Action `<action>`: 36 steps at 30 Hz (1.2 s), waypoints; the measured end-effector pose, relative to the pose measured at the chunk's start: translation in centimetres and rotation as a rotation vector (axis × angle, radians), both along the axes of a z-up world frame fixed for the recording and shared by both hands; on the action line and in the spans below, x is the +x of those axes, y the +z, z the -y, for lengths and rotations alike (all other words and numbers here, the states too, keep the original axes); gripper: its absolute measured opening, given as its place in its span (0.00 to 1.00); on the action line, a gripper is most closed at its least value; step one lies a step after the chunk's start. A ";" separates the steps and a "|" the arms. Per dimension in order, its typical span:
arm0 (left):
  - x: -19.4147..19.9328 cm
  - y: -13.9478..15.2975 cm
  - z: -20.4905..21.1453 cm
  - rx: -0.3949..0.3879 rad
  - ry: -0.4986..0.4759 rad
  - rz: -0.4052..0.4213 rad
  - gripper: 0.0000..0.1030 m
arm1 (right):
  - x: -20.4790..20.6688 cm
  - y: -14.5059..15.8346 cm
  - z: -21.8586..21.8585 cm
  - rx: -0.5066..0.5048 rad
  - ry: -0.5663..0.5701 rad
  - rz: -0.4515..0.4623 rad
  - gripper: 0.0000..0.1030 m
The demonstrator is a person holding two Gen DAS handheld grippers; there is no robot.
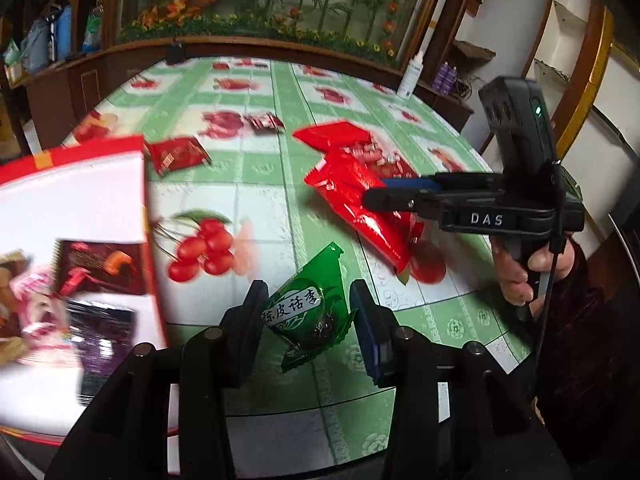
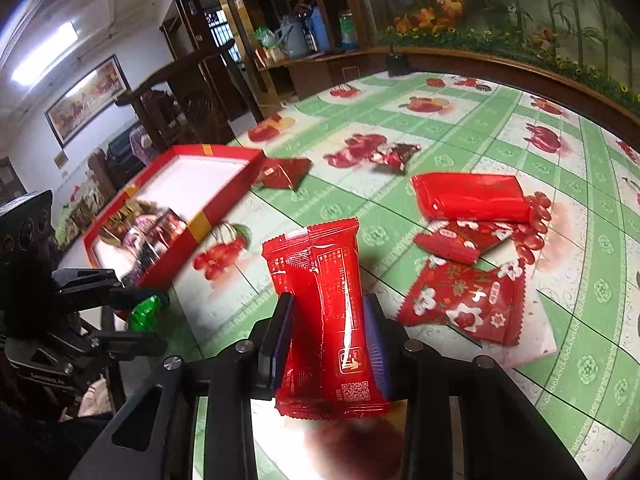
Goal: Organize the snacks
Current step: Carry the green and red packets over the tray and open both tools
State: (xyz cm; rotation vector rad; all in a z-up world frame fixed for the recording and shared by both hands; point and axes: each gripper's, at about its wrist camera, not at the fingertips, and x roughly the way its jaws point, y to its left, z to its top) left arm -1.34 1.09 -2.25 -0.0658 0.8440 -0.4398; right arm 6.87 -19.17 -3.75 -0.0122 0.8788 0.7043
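My left gripper (image 1: 308, 312) is shut on a green snack packet (image 1: 310, 312) and holds it above the table; it also shows in the right wrist view (image 2: 146, 312). My right gripper (image 2: 328, 308) is shut on a long red snack packet (image 2: 324, 308), held upright above the table; it also shows in the left wrist view (image 1: 356, 200). The red box with a white inside (image 2: 200, 176) lies at the left with several snacks in it. In the left wrist view the box (image 1: 80, 200) is close at the left.
Loose red packets lie on the green fruit-print tablecloth (image 2: 440, 128): a plain red one (image 2: 472, 196), a flowered one (image 2: 464, 300), a small one between them (image 2: 456, 240), one by the box (image 2: 284, 174) and a crumpled one (image 2: 394, 156). A white bottle (image 1: 412, 76) stands at the far edge.
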 end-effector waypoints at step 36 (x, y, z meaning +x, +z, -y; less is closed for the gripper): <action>0.9 1.4 -14.5 0.207 0.530 0.139 0.60 | 4.5 1.4 -15.2 0.463 0.063 -0.196 0.50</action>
